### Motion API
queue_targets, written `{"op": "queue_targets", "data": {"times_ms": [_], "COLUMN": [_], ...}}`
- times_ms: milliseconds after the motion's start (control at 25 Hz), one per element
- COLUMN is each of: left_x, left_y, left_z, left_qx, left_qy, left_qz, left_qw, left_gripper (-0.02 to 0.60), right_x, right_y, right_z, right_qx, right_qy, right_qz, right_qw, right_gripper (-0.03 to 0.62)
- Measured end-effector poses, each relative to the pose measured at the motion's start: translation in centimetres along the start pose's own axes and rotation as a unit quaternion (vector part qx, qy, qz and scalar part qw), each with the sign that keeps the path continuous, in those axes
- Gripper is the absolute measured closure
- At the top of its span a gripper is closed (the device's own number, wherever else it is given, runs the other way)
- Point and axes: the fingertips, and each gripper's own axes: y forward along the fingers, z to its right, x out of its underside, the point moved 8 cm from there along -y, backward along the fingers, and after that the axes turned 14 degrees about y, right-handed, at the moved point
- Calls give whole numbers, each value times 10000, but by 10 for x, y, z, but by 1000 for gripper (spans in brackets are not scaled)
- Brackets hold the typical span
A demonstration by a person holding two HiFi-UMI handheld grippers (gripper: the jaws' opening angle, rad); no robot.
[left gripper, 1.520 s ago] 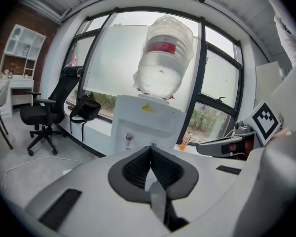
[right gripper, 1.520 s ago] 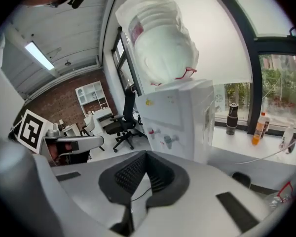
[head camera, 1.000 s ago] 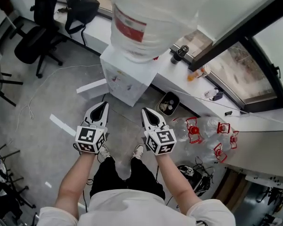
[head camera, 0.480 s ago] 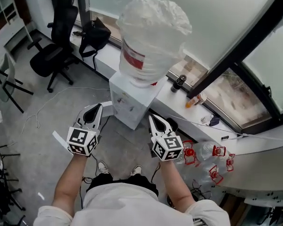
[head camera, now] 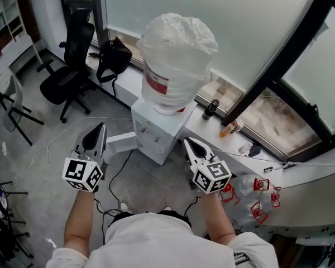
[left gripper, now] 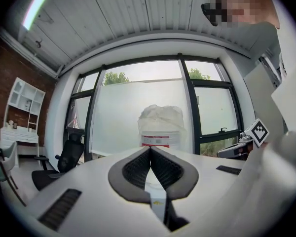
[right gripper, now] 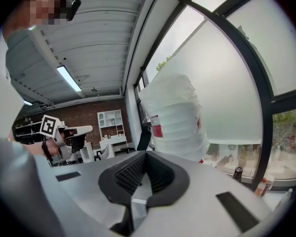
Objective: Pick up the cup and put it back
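**Approach phase: both grippers fully closed and empty; cup not located.**

Over the last second the left gripper (head camera: pixel 99 128) and right gripper (head camera: pixel 186 141) have spread apart. The water dispenser (head camera: pixel 156 132), topped by a plastic-wrapped bottle (head camera: pixel 176 60), now stands ahead between them. No view shows an identifiable cup. A small dark vessel (head camera: pixel 210 109) on the window ledge (head camera: pixel 196 126) may be it, but this cannot be confirmed. The pick-up has not begun.

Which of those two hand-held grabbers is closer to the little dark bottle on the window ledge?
Right. The right gripper sits just below and left of the dark bottle in the head view; the left gripper is much farther left, past the water dispenser.
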Motion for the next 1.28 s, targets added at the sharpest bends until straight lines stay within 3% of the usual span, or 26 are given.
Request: {"op": "queue_targets", "data": {"times_ms": [240,400,720,1040,1280], "left_x": [-25,-26,-18,-2,4], "left_y": [-23,-39,-81,-98,-87], "left_z": [-4,-2,-13,-30,-39], "left_qx": [-10,-119,-660,-750,-478], "left_qy": [110,275,391,187,175], "left_qz": [308,290,223,150,336], "left_qw": [9995,9991,9968,9969,9981], "left_gripper": [558,558,558,558,558], "right_x": [-18,-30,-37,-33,-22], "right_y": [-26,-43,-71,-69,-68], "right_z": [-1,2,-7,-26,-37], "right_qx": [238,350,817,1012,1166], "right_qy": [-30,-105,-918,-844,-711], "right_qz": [348,614,664,790,837], "right_qw": [9991,9974,9902,9881,9871], "right_gripper": [574,574,574,574,574]}}
